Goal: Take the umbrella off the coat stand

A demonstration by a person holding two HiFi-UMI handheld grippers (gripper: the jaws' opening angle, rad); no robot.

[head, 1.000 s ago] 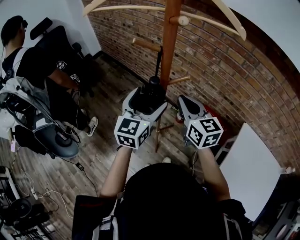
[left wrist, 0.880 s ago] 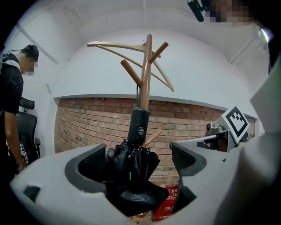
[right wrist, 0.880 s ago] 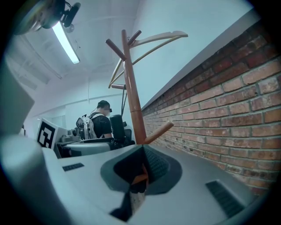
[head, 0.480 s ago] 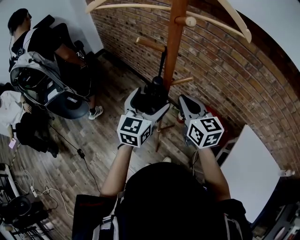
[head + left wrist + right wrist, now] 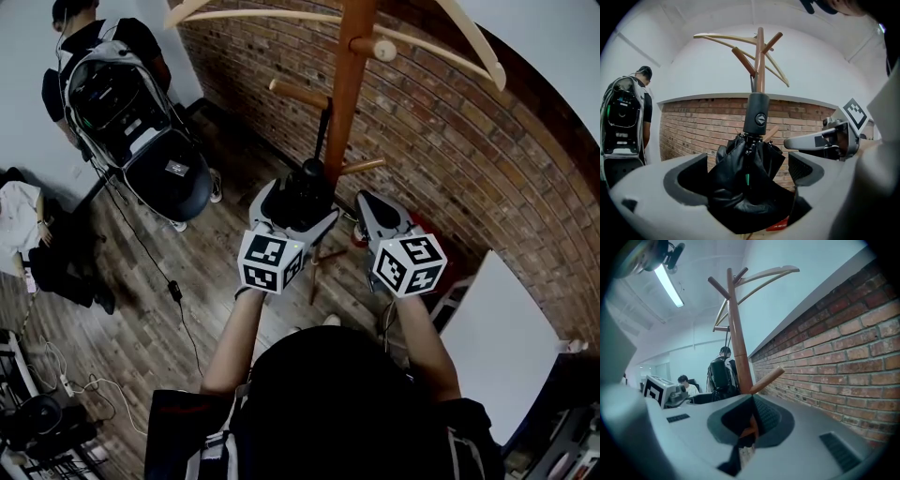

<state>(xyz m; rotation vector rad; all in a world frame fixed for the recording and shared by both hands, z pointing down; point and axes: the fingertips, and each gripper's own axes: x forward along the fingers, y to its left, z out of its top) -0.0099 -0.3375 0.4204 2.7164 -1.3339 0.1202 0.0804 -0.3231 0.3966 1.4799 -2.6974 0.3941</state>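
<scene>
A black folded umbrella hangs by its strap from a peg of the wooden coat stand. My left gripper stands around its bunched canopy, below the handle. Its jaws are opening, wide apart, with the fabric between them and the pads not pressing on it. My right gripper is just to the right of the umbrella, beside the stand's pole and under a low peg. Its jaws are shut with nothing in them.
A brick wall runs close behind the stand. A person carrying a large black backpack stands at the far left on the wooden floor, where cables trail. A white board leans at the right.
The person with the backpack has walked from the left edge up toward the far corner. My left gripper's jaws stand a little wider round the umbrella. The right gripper has kept its place.
</scene>
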